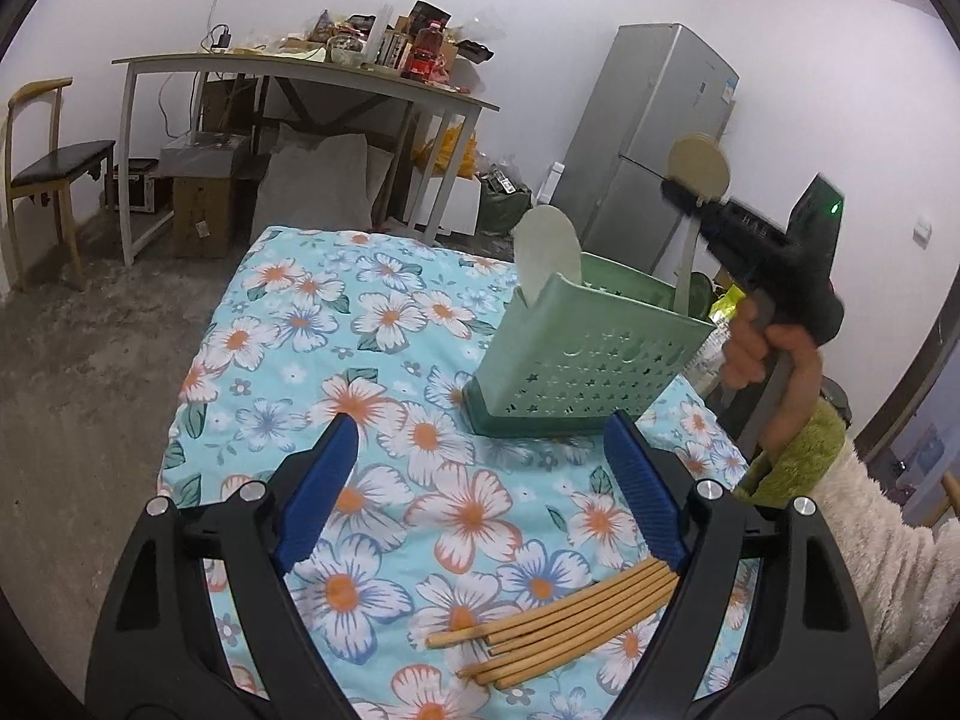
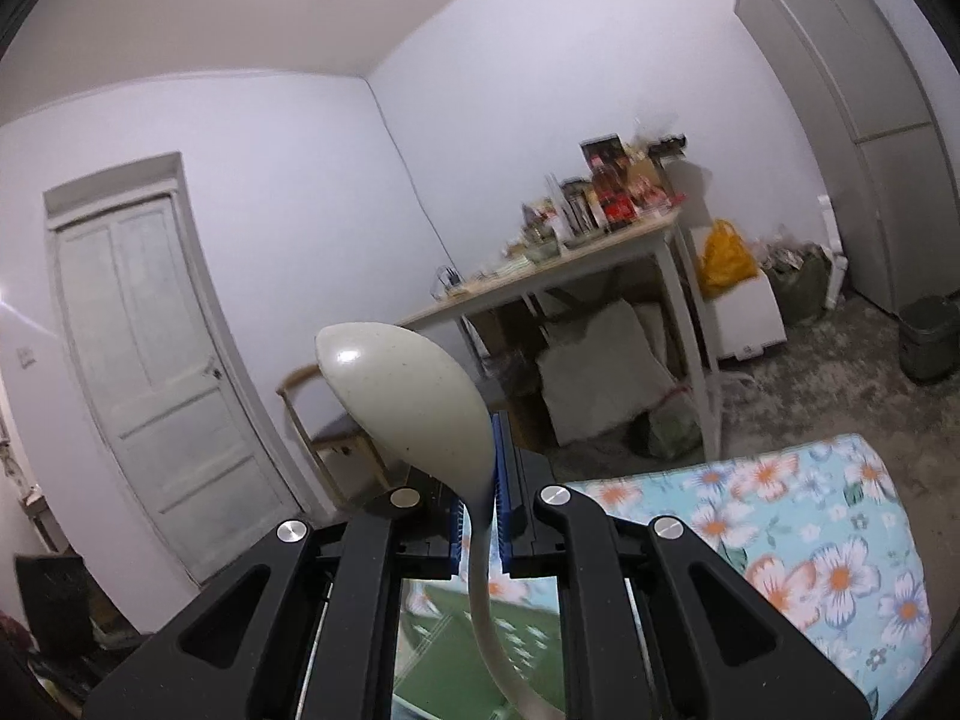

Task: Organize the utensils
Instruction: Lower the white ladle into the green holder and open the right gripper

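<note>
- spoon (image 2: 414,396) clamped in the right gripper (image 2: 480,516): the blue pads (image 2: 503,516) are pressed against its neck from both sides, bowl up above the fingers, pale handle curving down below them.
- from the left wrist view the same right gripper (image 1: 690,195) is raised over the green utensil basket (image 1: 594,354), with the spoon's round bowl (image 1: 699,168) above the fingers and its handle pointing down toward the basket's opening (whether the tip is inside yet i cannot tell).
- a bare hand (image 1: 762,354) holds that gripper's grip, at the right of the basket.
- left gripper (image 1: 480,438) is spread wide, blue fingers (image 1: 318,486) well apart, nothing between them but cloth.
- bundle of wooden chopsticks (image 1: 558,624) lies flat on the floral tablecloth (image 1: 300,324), just beside the left gripper's right finger, not touched by the pads as far as can be seen.
- the basket stands tilted on a darker green base near the cloth's far right part; a second pale spoon (image 1: 549,252) sticks up from its left end.
- fridge (image 1: 648,138) stands behind the basket.
</note>
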`<act>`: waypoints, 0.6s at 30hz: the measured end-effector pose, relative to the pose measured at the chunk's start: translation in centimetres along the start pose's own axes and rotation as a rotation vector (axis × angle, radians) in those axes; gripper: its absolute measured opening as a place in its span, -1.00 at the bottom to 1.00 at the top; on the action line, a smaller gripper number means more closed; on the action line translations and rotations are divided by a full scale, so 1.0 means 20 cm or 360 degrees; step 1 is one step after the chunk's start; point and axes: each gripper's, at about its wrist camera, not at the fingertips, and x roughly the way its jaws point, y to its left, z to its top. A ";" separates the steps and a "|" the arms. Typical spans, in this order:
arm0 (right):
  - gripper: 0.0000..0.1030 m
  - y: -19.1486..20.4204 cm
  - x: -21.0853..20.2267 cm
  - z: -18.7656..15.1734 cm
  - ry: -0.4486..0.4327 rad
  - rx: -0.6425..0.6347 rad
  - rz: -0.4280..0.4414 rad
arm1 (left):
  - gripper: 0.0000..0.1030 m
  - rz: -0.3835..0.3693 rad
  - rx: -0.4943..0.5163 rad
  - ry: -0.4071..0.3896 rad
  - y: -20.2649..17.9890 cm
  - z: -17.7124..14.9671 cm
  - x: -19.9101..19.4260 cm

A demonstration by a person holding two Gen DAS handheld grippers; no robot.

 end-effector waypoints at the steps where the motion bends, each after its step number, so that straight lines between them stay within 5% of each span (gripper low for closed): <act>1: -0.81 -0.01 0.01 -0.03 0.0029 -0.0004 -0.0009 | 0.55 0.0001 -0.0003 0.0002 0.00 0.00 0.00; 5: -0.70 -0.01 0.00 -0.07 0.0086 -0.0050 -0.0045 | 0.55 0.0014 -0.0012 0.0018 0.02 -0.01 0.02; 8: -0.08 0.02 -0.09 -0.09 0.0066 -0.0090 -0.0075 | 0.55 0.0023 -0.0014 0.0024 0.02 -0.01 0.02; 18: 0.15 0.15 -0.54 -0.05 -0.0064 -0.0105 -0.0090 | 0.57 0.0052 0.0022 0.0044 -0.06 -0.02 -0.02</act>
